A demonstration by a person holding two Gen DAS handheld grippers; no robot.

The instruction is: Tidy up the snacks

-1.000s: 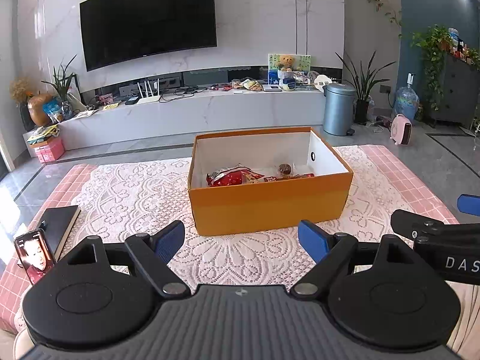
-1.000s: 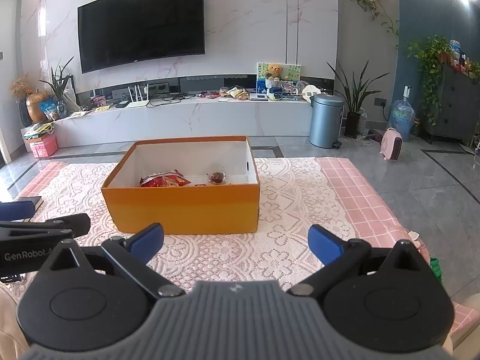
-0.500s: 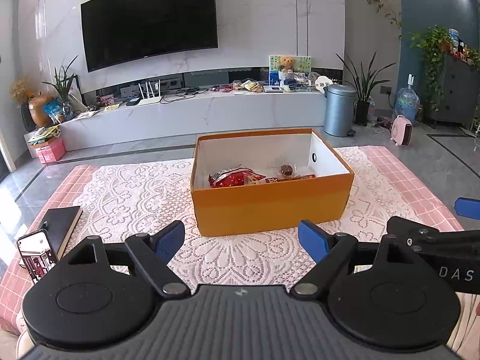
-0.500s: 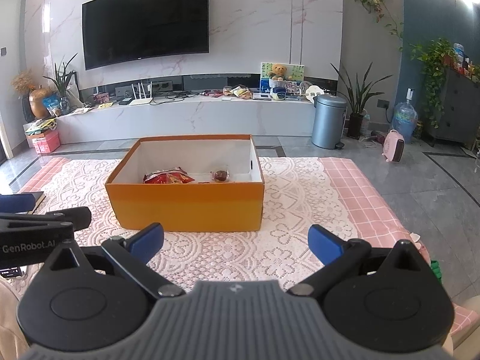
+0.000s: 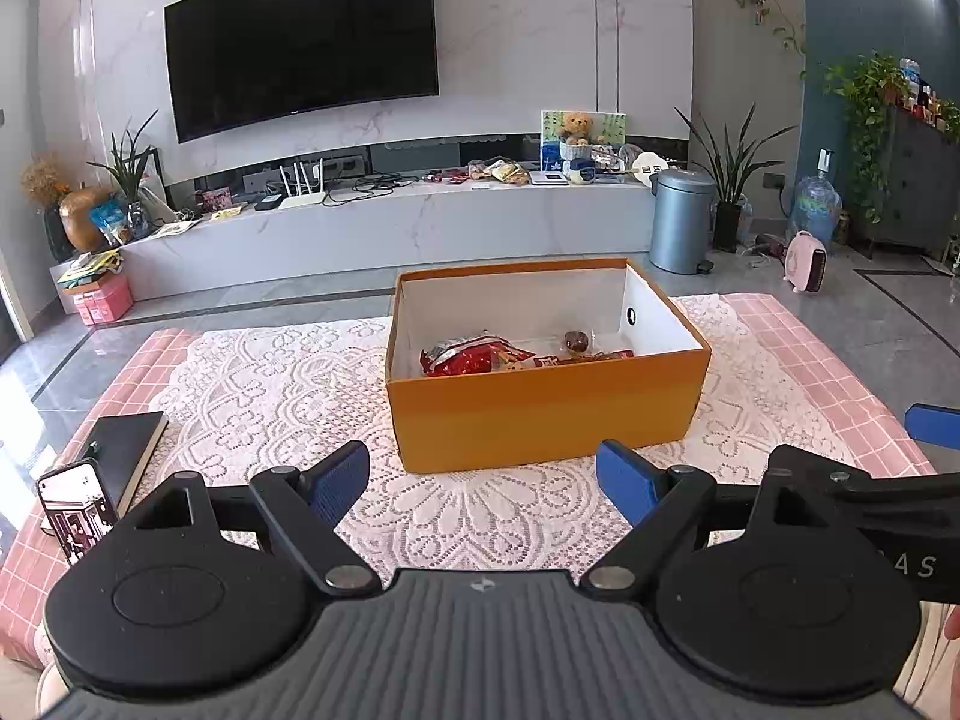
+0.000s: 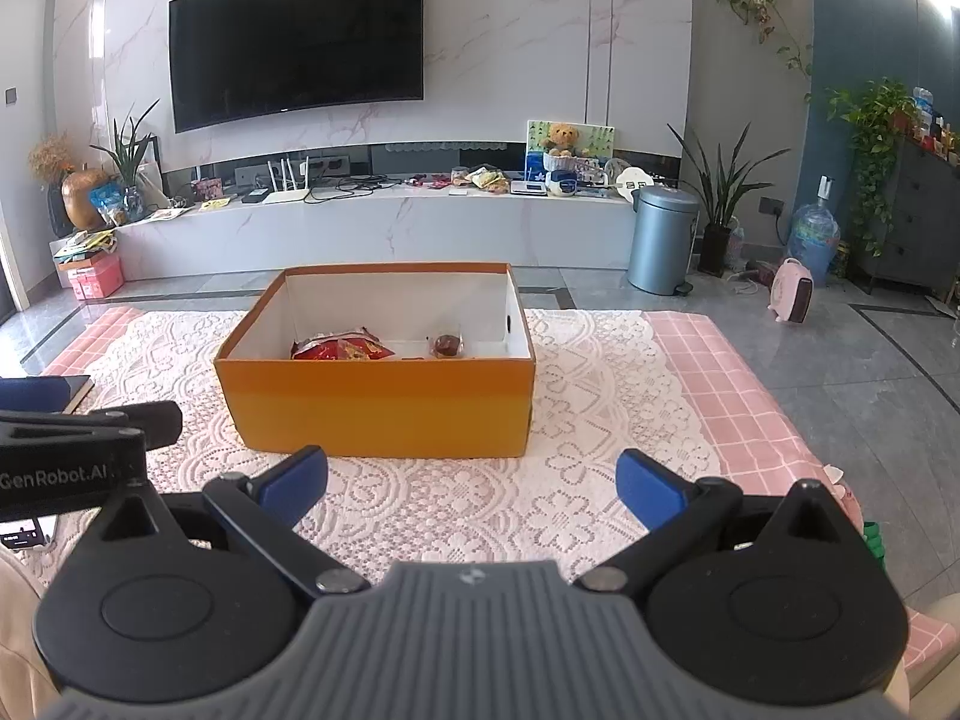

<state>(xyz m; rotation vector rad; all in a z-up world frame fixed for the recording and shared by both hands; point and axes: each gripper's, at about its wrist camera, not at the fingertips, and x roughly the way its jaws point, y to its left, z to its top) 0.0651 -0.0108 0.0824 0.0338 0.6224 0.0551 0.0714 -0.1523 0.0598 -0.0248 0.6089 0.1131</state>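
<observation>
An orange cardboard box (image 5: 540, 414) (image 6: 384, 408) with a white inside stands on the lace-covered table. A red snack bag (image 5: 474, 354) (image 6: 342, 350) lies in its left half, and a small dark round snack (image 5: 576, 341) (image 6: 445, 345) lies to the right of it. My left gripper (image 5: 483, 483) is open and empty, short of the box's near wall. My right gripper (image 6: 474, 480) is also open and empty, close to the box's front. Each gripper's body shows at the edge of the other's view.
A black notebook (image 5: 123, 450) and a phone (image 5: 75, 510) lie at the table's left near corner. The table's pink checked cloth (image 6: 720, 384) ends at the right. Beyond are a white TV bench (image 5: 384, 222), a grey bin (image 5: 681, 219) and grey floor.
Both grippers have drifted slightly left, so the box sits a little further right in each view. Both stay open and empty.
</observation>
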